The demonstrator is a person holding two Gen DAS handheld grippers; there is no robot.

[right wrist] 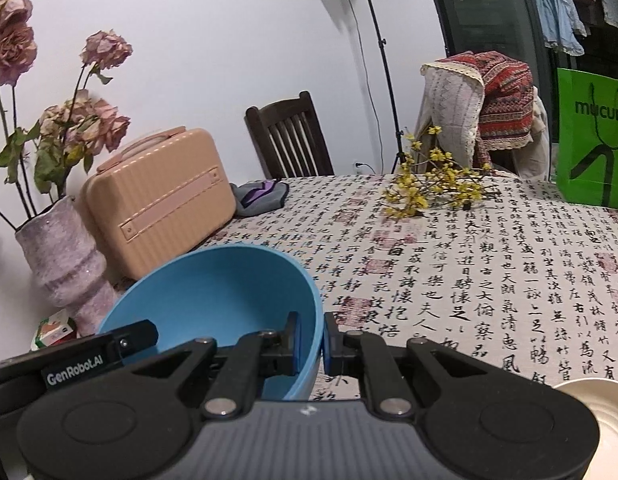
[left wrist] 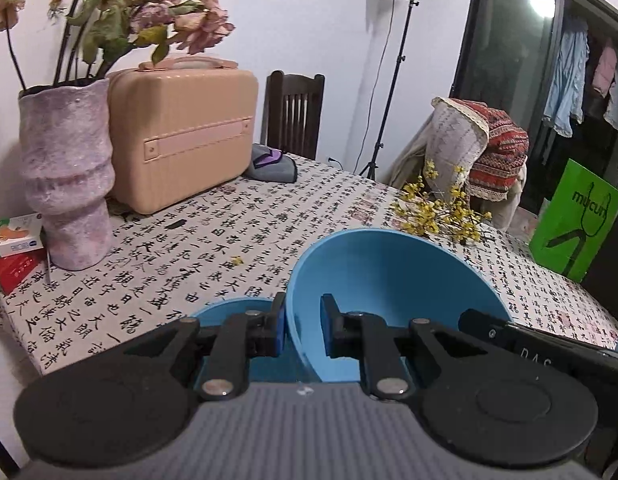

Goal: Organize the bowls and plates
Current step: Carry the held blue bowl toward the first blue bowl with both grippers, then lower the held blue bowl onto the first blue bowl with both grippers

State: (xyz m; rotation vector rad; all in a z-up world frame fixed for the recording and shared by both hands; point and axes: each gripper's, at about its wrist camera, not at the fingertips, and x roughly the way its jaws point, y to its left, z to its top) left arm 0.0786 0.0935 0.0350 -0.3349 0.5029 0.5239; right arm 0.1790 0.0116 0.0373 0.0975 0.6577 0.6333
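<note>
Blue plastic is what both tongs are clenched on: a large blue bowl (left wrist: 393,280) is held by its rim from two sides, tilted and lifted off the worktop (left wrist: 237,232). In the left wrist view, the left tongs (left wrist: 303,330) are closed over the bowl's left wall, one pad outside and one inside. In the right wrist view, the right tongs (right wrist: 311,344) are pinched on the opposite edge of the same bowl (right wrist: 217,288), again with one pad on each face of the wall. Part of the other tool's black body is seen in each view beside the bowl.

A second, smaller blue dish (left wrist: 233,308) is seen low in the left view, below and just left of the held bowl, mostly hidden by the tongs. A cream-coloured plate (right wrist: 593,412) is cut off at the lower right corner of the right view.

The worktop is covered by a cloth printed with calligraphy. On it are found a mottled purple vase (left wrist: 65,176) with dried roses, a peach-coloured case (left wrist: 185,136) beside it, yellow flower sprigs (right wrist: 433,184), and a green bag (right wrist: 593,140) at the far edge.
</note>
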